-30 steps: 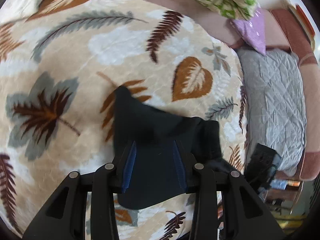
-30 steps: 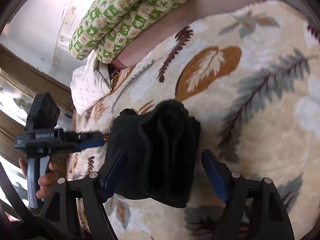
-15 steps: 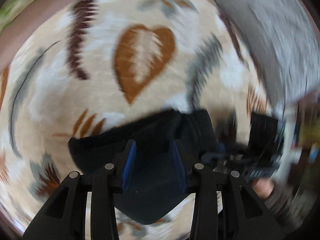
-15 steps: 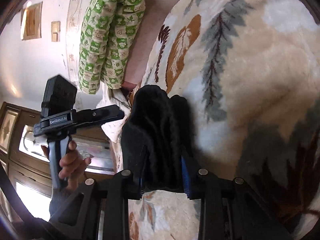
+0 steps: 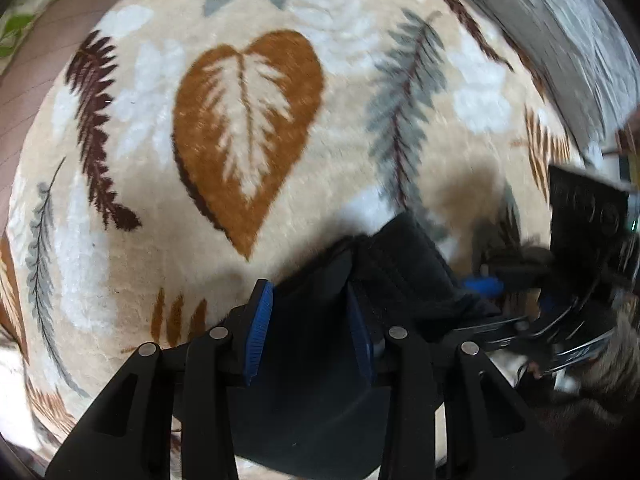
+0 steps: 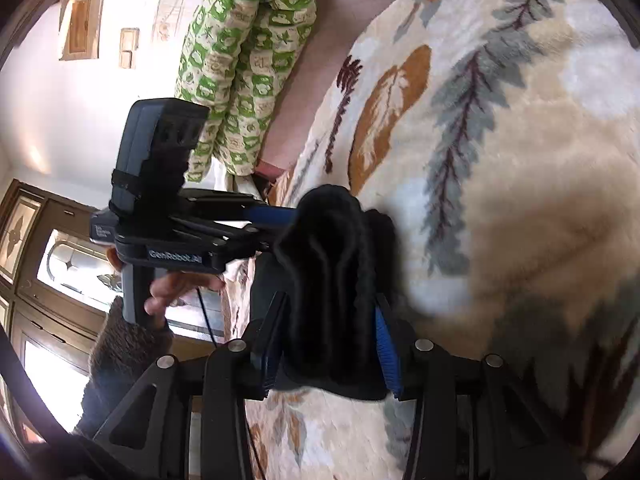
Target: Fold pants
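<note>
The black pants (image 5: 404,264) are gathered into a small thick bundle just above a beige leaf-patterned blanket (image 5: 240,120). My left gripper (image 5: 307,286) points down and is shut on one end of the bundle, with cloth filling the gap between its blue pads. From the side, my right gripper (image 6: 330,302) is shut on the ribbed roll of the pants (image 6: 332,240). The two grippers nearly meet: the left gripper (image 6: 280,224), held by a hand (image 6: 176,284), reaches the bundle from the left. The right gripper (image 5: 476,280) shows blurred at the edge of the left wrist view.
A green patterned quilt (image 6: 248,60) lies rolled at the head of the bed on a pinkish sheet (image 6: 320,80). A grey quilted cover (image 5: 560,40) lies beyond the blanket's far edge. A wooden cabinet with glass doors (image 6: 40,260) stands beside the bed.
The right jaws have closed from wide apart onto the pants bundle. The left gripper has rolled and swung across the blanket with its end of the pants, coming close to the right gripper.
</note>
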